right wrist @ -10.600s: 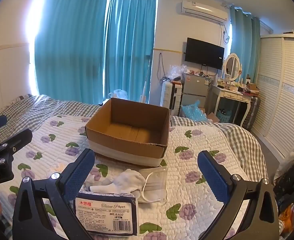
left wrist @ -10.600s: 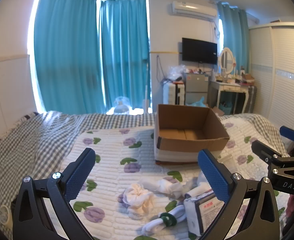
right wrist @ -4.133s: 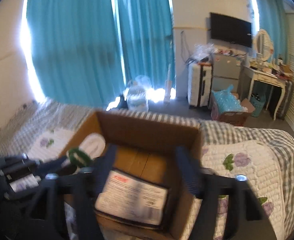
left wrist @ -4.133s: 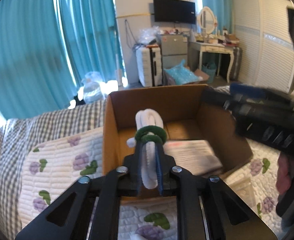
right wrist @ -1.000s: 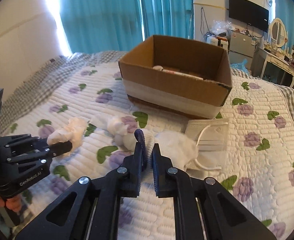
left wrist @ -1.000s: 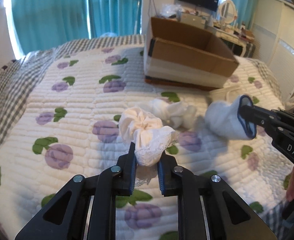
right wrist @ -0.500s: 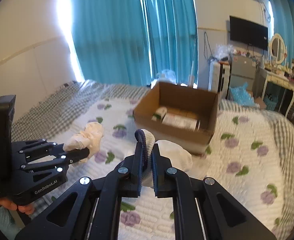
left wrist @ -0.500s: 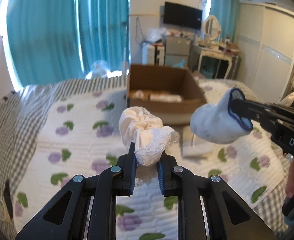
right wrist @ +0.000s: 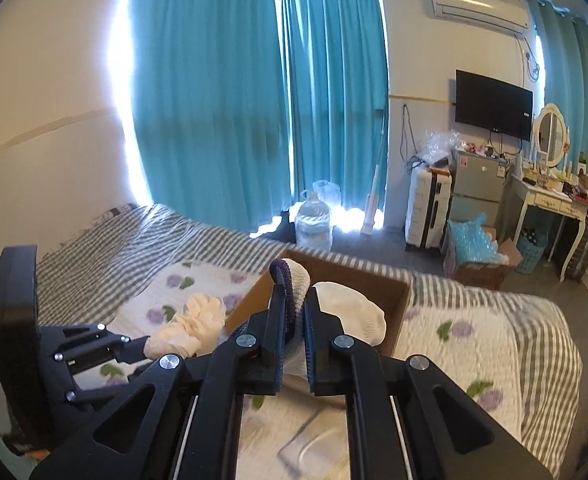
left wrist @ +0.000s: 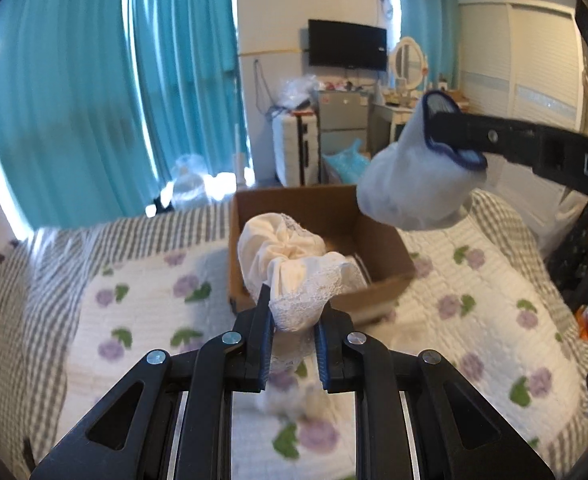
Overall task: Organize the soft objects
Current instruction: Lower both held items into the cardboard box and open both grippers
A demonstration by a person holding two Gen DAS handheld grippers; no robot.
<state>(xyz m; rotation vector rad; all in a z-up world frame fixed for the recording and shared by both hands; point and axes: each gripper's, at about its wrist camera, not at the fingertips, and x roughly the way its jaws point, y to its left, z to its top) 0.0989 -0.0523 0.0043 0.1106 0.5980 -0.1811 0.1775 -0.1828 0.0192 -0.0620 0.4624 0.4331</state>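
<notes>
My left gripper (left wrist: 293, 322) is shut on a cream lace cloth bundle (left wrist: 294, 268), held in the air in front of the open cardboard box (left wrist: 386, 256) on the bed. My right gripper (right wrist: 294, 312) is shut on a white sock with a navy cuff (right wrist: 350, 316), held above the near side of the box (right wrist: 398, 300). In the left wrist view the sock (left wrist: 414, 184) hangs from the right gripper at upper right, above the box. In the right wrist view the left gripper (right wrist: 146, 346) and cream bundle (right wrist: 190, 326) are at lower left.
The bed has a quilted cover with purple flowers (left wrist: 474, 320) and a grey checked sheet (left wrist: 74, 248). A white face mask (right wrist: 314, 448) and blurred white cloth (left wrist: 290, 400) lie on the cover below the grippers. Teal curtains, suitcase, fridge and dressing table stand behind.
Both grippers have moved forward and up toward the box with their loads. The box now looks larger and closer, and the sock sits higher over it.
</notes>
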